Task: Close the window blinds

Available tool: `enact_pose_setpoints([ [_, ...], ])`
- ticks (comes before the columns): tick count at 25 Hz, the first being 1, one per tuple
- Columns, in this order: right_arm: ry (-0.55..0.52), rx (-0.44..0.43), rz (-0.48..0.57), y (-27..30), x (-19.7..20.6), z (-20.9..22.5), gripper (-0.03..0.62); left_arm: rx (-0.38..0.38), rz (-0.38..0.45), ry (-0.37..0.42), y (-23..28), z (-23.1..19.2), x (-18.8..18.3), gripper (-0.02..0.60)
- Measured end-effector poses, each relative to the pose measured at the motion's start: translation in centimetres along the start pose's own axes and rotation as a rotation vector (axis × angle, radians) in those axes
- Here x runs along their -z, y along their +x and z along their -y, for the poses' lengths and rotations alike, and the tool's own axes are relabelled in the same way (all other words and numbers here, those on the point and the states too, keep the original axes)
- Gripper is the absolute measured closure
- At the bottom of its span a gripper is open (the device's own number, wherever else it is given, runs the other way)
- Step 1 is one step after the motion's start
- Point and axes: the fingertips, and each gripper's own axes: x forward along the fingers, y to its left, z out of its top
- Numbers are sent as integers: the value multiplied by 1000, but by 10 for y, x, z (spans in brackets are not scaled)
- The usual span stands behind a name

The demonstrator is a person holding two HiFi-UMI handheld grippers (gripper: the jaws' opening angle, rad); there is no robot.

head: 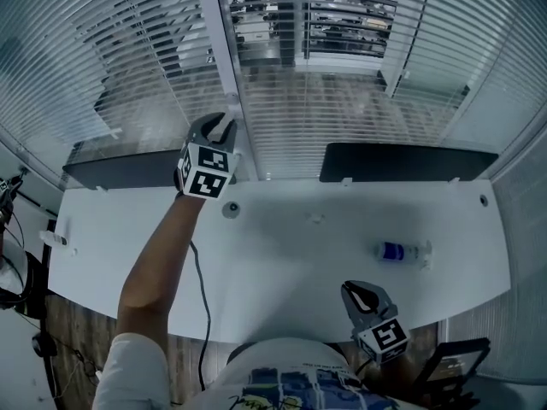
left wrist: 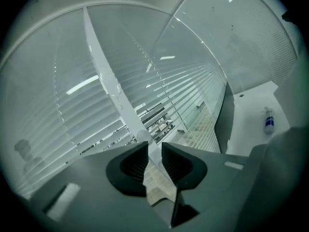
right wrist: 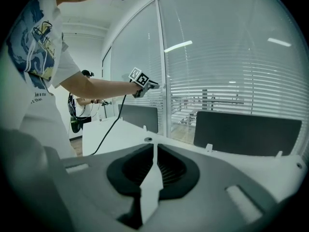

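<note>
White slatted window blinds [head: 342,118] are hanging behind the white desk [head: 282,254], slats tilted open. Black left gripper [head: 222,126], jaws parted around nothing, is hovering beside the white window post [head: 214,32]; closing there risks bending slats. Black right gripper [head: 359,293] is resting pressed shut.

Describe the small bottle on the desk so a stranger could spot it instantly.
Find the long white desk below the blinds. On its right half, nearer than the right-hand dark panel, is a small bottle. Its blue band makes it the only coloured thing there.
</note>
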Motion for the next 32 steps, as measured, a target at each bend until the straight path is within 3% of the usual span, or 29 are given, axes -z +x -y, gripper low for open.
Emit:
enact_pose_setpoints([
  [6,10,-2,-6,0,7,2,580,-49,-8,102,15,-15,-10,465],
  [13,6,0,-11,1,11,5,580,-113,-48,357,30,-17,-10,457],
  [21,22,1,-31,-1,16,5,580,-127,-100,585,46,-13,-7,449],
  [25,22,8,-36,-1,17,8,580,-128,-113,609,52,-15,-8,450],
  [32,29,15,-32,0,15,9,580,-138,-86,504,50,-17,-10,455],
])
